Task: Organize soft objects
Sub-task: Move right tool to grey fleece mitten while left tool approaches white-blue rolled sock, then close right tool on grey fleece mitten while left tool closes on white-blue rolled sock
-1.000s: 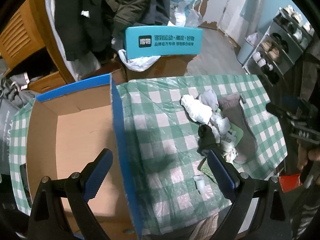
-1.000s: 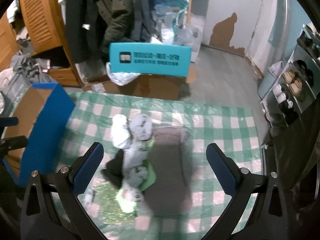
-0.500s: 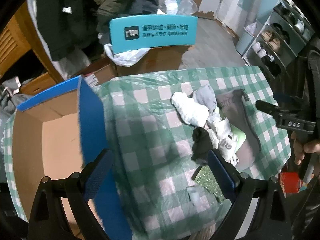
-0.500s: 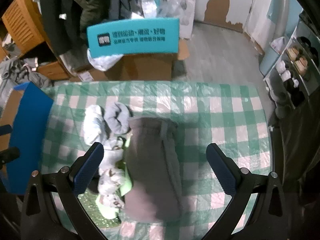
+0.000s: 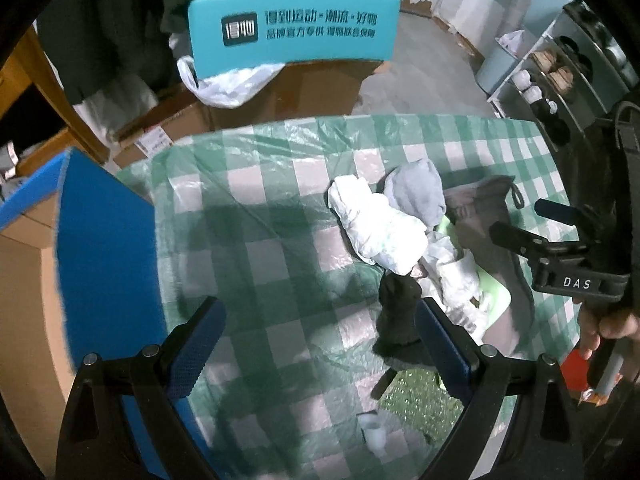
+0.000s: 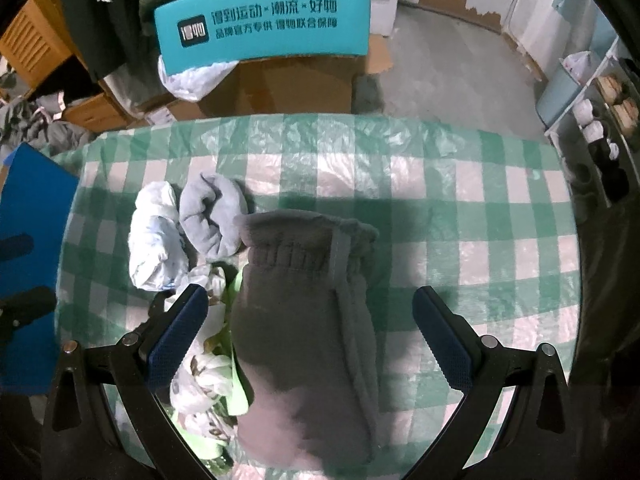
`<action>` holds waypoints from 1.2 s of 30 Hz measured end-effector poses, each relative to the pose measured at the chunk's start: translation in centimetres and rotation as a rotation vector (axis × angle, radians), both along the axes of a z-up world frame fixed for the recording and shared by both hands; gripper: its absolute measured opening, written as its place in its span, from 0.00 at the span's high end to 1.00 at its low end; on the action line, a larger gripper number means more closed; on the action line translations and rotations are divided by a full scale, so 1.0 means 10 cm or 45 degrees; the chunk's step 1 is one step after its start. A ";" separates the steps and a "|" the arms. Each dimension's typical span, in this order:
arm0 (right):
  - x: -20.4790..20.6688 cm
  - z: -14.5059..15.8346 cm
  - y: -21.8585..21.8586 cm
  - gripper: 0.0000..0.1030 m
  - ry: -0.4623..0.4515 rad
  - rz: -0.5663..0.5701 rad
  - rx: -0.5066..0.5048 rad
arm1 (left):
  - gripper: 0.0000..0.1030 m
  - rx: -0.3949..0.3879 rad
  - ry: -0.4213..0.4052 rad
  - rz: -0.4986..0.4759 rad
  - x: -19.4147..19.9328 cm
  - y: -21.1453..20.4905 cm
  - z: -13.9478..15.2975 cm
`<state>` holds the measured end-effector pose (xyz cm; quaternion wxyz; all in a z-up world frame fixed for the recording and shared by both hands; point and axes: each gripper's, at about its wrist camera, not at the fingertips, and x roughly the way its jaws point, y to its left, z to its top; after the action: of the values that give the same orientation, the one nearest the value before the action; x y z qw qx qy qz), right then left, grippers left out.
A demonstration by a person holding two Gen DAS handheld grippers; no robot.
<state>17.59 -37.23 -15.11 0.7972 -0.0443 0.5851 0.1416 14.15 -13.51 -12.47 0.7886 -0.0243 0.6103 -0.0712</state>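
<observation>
Both tongs hang spread apart and empty. The right tongs straddle a gray mitten; closing could also snag the patterned cloth touching its left finger.

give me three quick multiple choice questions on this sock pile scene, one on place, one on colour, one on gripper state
1. Where is the blue-edged cardboard box relative to the sock pile?
A. left of it
B. right of it
C. on top of it

2. What colour is the mitten?
A. red
B. grey
C. yellow

3. How is the right gripper?
A. shut on the mitten
B. open over the mitten
C. out of view

Answers: 1 A, the box borders the checked tablecloth at left; 2 B, its fleece is grey; 3 B, its fingers stand wide apart.
</observation>
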 end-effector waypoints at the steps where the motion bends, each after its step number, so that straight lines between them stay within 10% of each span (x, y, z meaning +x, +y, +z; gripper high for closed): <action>1: 0.01 -0.02 0.01 0.02 0.000 -0.002 -0.009 | 0.06 -0.002 0.006 0.002 0.01 -0.01 -0.03; 13: 0.15 -0.26 0.10 0.03 0.034 -0.014 -0.166 | 0.06 -0.002 0.037 -0.019 0.22 -0.24 -0.24; 30: 0.16 -0.20 -0.06 0.63 0.027 -0.003 -0.074 | 0.06 -0.002 0.104 0.042 0.47 -0.44 -0.54; 36: 0.16 -0.15 -0.06 0.69 0.010 0.017 -0.070 | 0.48 -0.067 0.118 0.049 0.51 -0.40 -0.59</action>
<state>19.21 -37.87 -16.63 0.7925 -0.0697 0.5916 0.1309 19.23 -17.52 -18.34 0.7597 -0.0599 0.6436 -0.0709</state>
